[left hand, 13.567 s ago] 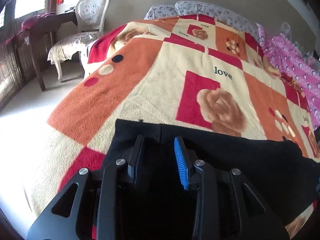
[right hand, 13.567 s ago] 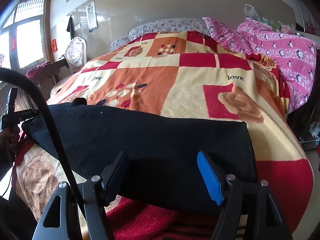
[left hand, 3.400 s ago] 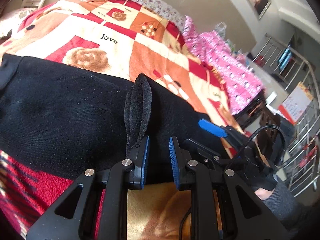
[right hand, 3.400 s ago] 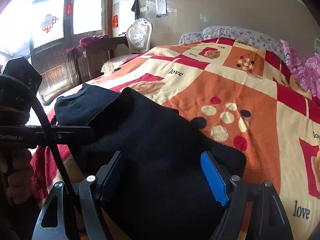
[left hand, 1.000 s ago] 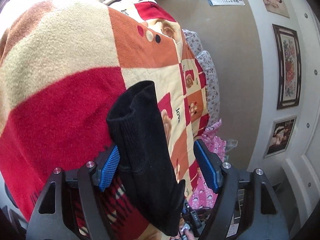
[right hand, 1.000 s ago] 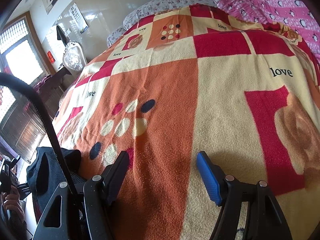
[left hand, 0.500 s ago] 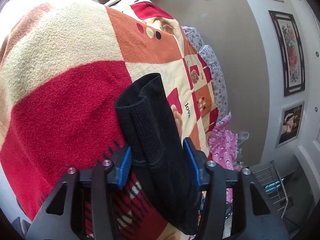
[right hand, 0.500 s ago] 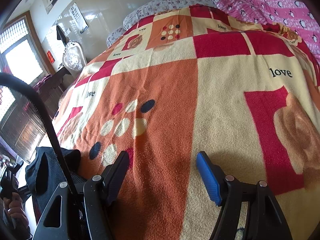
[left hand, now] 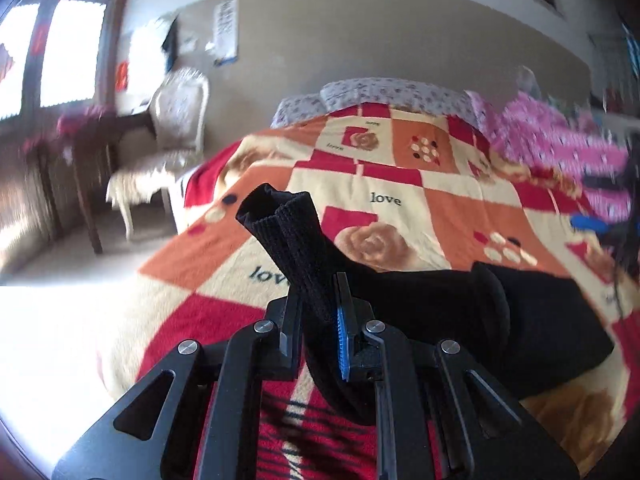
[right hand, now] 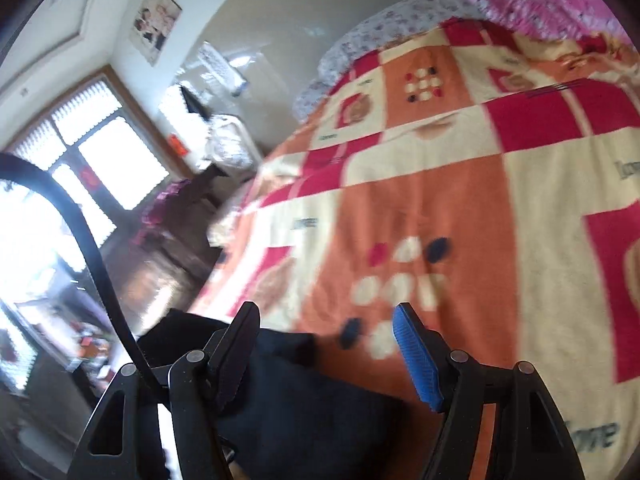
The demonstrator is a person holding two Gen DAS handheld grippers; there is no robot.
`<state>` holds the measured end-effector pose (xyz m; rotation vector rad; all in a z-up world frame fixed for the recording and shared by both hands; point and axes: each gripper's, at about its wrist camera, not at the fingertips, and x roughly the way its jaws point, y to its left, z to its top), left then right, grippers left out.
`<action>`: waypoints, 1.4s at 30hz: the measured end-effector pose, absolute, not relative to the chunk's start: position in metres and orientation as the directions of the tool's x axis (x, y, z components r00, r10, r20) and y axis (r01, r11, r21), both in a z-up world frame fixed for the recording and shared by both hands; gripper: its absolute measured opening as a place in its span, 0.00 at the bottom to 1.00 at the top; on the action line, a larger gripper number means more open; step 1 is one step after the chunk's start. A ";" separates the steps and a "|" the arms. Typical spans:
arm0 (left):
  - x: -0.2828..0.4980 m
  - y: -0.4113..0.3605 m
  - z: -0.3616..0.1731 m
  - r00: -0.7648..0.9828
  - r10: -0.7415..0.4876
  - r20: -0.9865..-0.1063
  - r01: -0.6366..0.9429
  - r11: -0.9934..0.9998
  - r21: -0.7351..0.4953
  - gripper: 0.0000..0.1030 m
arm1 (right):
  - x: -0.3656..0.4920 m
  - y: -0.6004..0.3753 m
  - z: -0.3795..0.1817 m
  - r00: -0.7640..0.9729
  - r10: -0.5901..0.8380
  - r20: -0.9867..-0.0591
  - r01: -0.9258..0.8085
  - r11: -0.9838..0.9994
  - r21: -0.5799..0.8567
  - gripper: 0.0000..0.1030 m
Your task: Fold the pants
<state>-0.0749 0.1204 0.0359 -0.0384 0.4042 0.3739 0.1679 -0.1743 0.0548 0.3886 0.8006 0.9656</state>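
The black knit pants (left hand: 480,312) lie folded at the near edge of the patchwork blanket (left hand: 400,184). My left gripper (left hand: 318,312) has its jaws closing, and their pads press on a ribbed black end of the pants that sticks up between them. In the right wrist view the pants (right hand: 312,408) show as a dark mass low in front. My right gripper (right hand: 326,344) stands open above them, nothing touching its fingers; the blue pad (right hand: 416,356) is bare.
A white chair (left hand: 176,128) and a dark wooden table (left hand: 80,148) stand left of the bed by a bright window (right hand: 104,148). Pink bedding (left hand: 560,136) is heaped at the far right. Pillows (left hand: 380,92) lie at the headboard. A black cable (right hand: 92,256) arcs past my right gripper.
The left gripper has rolled upright, risen and closed onto the pants end. The right gripper has lifted and tilted, so the pants now lie under it.
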 end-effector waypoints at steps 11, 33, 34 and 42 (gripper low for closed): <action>-0.069 0.024 0.025 0.920 0.209 -0.333 0.000 0.846 0.533 0.12 | 0.157 -0.040 0.054 -0.263 0.915 -0.306 -0.471 0.155 0.869 0.66; -0.062 -0.068 0.028 0.914 -0.046 -0.404 0.272 0.807 0.524 0.12 | 0.174 -0.154 0.022 -0.083 0.869 -0.488 -0.502 0.386 0.774 0.11; -0.059 -0.074 0.027 0.908 -0.053 -0.416 0.285 0.805 0.520 0.12 | 0.177 -0.164 0.016 -0.082 0.869 -0.488 -0.479 0.395 0.784 0.11; -0.038 -0.090 0.021 0.860 -0.035 -0.510 0.311 0.828 0.467 0.13 | 0.194 -0.181 -0.020 -0.083 0.854 -0.513 -0.432 0.433 0.791 0.11</action>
